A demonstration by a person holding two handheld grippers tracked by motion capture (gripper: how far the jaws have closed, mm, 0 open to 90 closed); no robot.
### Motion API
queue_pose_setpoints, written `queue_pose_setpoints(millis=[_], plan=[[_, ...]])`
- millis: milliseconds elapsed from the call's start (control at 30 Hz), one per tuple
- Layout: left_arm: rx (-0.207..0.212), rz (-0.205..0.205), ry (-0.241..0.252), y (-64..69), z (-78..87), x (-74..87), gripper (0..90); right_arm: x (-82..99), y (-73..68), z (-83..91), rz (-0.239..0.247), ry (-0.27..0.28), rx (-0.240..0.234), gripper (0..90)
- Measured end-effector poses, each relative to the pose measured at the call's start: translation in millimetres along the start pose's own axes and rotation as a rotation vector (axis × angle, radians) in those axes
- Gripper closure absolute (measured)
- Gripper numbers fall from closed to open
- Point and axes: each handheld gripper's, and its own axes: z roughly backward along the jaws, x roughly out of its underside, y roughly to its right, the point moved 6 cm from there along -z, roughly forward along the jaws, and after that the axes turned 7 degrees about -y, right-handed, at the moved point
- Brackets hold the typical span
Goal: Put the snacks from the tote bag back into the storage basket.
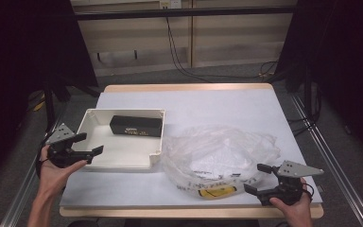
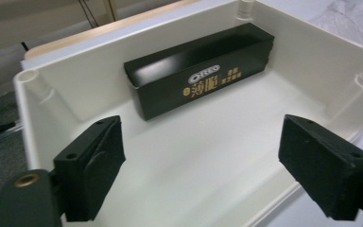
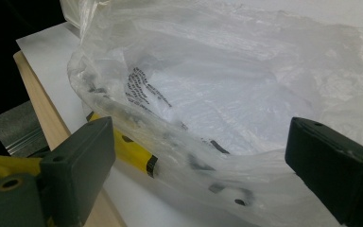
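High view: the left gripper (image 1: 90, 144) is sitting at the left of the frame, held in the person's left hand (image 1: 56, 171), just outside the left wall of the white tray (image 1: 123, 158). Its jaws are standing wide apart with nothing between them and are pointing toward the tray's near left corner.

The black box (image 1: 136, 126) is lying inside the tray, against the far wall, left of frame centre. Left gripper view: the black box (image 2: 201, 75) is showing in the upper middle, gold and white print on its long side, resting on the tray (image 2: 203, 156) floor; the fingertips (image 2: 92, 165) are apart from it, nearer the camera.

The right gripper (image 1: 257, 178) is sitting at the lower right of the high view, in the right hand (image 1: 295, 208), jaws spread wide and gripping nothing, pointing at the clear plastic bag (image 1: 220, 153) lying crumpled right of the tray. Right gripper view: the bag's printed rim (image 3: 184, 137) is running between the open jaws; whether the pads are touching the film I cannot tell.
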Motion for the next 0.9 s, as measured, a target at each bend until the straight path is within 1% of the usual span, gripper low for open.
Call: queue_pose_setpoints(millis=[33,133,167,200,333,367,400,433,467,500,533,567,600,667,700,733,800,867,900], plan=[[0.003,0.016,0.01,-1.5,3.0,1.0,12.7,0.0,0.1,-0.1,-0.001,0.0,0.0,8.5],[-0.023,0.025,0.025,-4.4,11.6,4.8,9.8,-0.2,-0.3,-0.1,-0.002,0.001,0.003,8.4],[-0.022,0.038,0.034,-4.4,14.8,6.9,9.3,-0.2,-0.5,0.3,-0.005,0.0,0.005,8.5],[-0.026,0.04,0.039,-4.0,17.1,8.9,8.6,-0.1,-0.6,0.6,-0.006,0.001,0.003,8.4],[-0.005,0.021,0.061,4.6,26.0,18.7,4.2,0.6,0.1,2.1,-0.005,0.002,0.009,8.4],[-0.006,0.046,0.087,7.0,29.5,21.4,4.0,0.6,0.3,2.6,-0.003,0.005,0.01,8.4],[-0.017,0.06,0.095,7.4,31.4,23.0,3.9,0.8,0.4,3.2,-0.008,0.006,0.011,8.5],[-0.013,0.074,0.101,10.7,32.5,26.0,3.0,0.8,0.7,3.3,-0.006,0.007,0.012,8.4],[-0.01,0.08,0.101,13.0,33.0,28.0,2.8,0.9,0.9,3.5,-0.006,0.008,0.013,8.4],[-0.022,0.083,0.103,17.4,33.3,31.4,2.7,0.9,0.8,3.5,-0.006,0.007,0.011,8.4],[-0.018,0.08,0.114,20.9,33.8,33.3,2.6,1.0,0.7,3.8,-0.006,0.006,0.012,8.4],[-0.005,0.075,0.129,24.9,34.6,35.6,2.5,1.0,0.5,4.1,-0.005,0.006,0.012,8.4],[-0.011,0.072,0.132,27.8,35.1,38.2,2.1,1.0,0.3,4.6,-0.006,0.008,0.011,8.4],[-0.018,0.099,0.143,32.8,34.6,41.5,2.0,1.5,1.5,4.9,-0.006,0.01,0.014,8.4],[-0.017,0.094,0.142,34.2,34.5,43.5,1.7,1.7,1.8,5.0,-0.008,0.01,0.013,8.4],[-0.004,0.1,0.15,36.0,34.5,45.3,1.7,1.8,2.2,5.4,-0.007,0.009,0.015,8.4],[-0.01,0.095,0.143,40.1,33.5,49.3,1.9,1.9,2.7,6.9,-0.01,0.011,0.018,8.4],[-0.021,0.071,0.145,43.6,33.2,51.7,1.8,2.0,4.4,7.8,-0.007,0.017,0.024,8.4],[-0.013,0.076,0.147,46.0,32.9,52.4,1.8,2.3,5.0,8.5,-0.012,0.016,0.025,8.4]])
